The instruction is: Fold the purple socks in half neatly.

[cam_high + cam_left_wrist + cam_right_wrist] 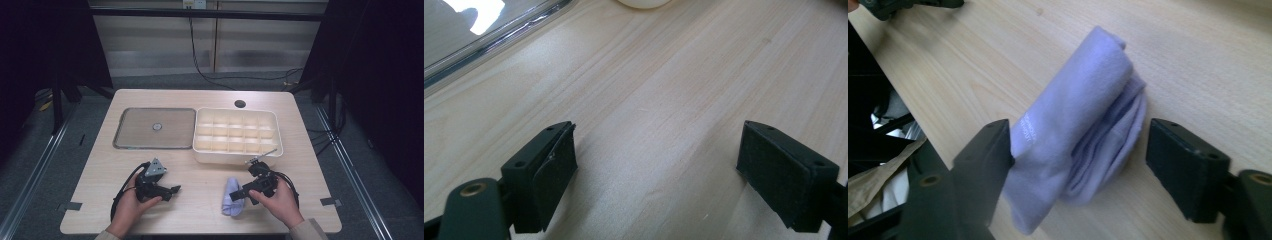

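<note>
A folded lavender cloth [232, 196] lies on the wooden table near its front edge, right of centre. My right gripper [240, 194] is low over it, held in a hand. In the right gripper view the cloth [1083, 115] sits between the two black jaws of that gripper [1078, 160]; the left pad [990, 155] touches its folded edge and the right pad [1183, 160] stands a little clear of it. My left gripper [172, 190] rests in the other hand at the front left, open over bare wood [656, 155] with nothing between its jaws.
A flat metal tray [120, 135] lies at the back left, and its edge [474, 47] shows ahead of the left gripper. A white box of several compartments [235, 159] stands beside it, just behind the right gripper. A round hole [240, 104] is in the table's far side.
</note>
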`<state>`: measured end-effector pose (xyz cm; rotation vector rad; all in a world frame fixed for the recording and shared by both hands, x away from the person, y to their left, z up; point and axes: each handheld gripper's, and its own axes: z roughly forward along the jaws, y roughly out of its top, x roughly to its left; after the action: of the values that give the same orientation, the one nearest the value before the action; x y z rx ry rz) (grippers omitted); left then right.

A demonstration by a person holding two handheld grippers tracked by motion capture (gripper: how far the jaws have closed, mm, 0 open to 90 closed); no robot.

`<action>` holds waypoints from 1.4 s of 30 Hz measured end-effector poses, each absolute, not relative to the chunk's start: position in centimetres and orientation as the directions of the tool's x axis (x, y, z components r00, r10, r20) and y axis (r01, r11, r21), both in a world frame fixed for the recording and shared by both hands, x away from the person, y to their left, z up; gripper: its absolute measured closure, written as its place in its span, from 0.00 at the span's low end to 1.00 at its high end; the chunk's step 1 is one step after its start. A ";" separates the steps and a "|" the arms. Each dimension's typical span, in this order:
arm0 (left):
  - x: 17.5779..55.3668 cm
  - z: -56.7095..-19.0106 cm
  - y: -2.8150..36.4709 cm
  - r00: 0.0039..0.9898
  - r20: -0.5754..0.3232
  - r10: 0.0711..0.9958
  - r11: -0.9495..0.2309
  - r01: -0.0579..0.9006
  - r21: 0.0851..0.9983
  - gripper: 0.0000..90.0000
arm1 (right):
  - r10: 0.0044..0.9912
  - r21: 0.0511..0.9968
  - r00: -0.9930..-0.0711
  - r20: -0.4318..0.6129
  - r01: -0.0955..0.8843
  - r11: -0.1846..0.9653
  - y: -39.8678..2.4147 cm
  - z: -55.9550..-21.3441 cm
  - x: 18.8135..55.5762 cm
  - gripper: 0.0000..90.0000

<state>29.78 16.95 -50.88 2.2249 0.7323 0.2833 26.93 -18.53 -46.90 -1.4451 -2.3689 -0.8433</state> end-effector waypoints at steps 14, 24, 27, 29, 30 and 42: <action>29.9 -50.8 17.0 0.816 -0.013 0.577 -0.561 0.408 0.720 0.17 | 0.727 0.327 -0.462 0.508 0.884 0.334 -19.0 -47.3 27.4 0.55; 29.8 -50.8 17.0 0.816 -0.018 0.578 -0.558 0.412 0.721 0.17 | 0.737 0.322 -0.446 0.508 0.892 0.318 -18.4 -47.7 27.8 0.49; 29.9 -50.8 17.0 0.817 -0.014 0.577 -0.561 0.408 0.720 0.17 | 0.737 0.322 -0.447 0.507 0.891 0.320 -18.3 -48.2 27.8 0.51; 29.8 -50.8 17.0 0.815 -0.019 0.579 -0.557 0.412 0.721 0.17 | 0.740 0.317 -0.442 0.507 0.894 0.317 -18.3 -48.2 27.8 0.55; 29.8 -50.8 17.0 0.815 -0.018 0.579 -0.557 0.412 0.721 0.17 | 0.744 0.311 -0.441 0.502 0.895 0.321 -18.3 -48.1 27.8 0.57; 29.8 -50.9 17.0 0.812 -0.019 0.583 -0.553 0.414 0.723 0.17 | 0.743 0.299 -0.466 0.480 0.883 0.361 -17.8 -47.2 28.0 0.78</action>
<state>29.85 16.97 -50.85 2.2351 0.7295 0.2864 28.02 -17.81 -47.22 -1.4493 -2.3623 -0.7692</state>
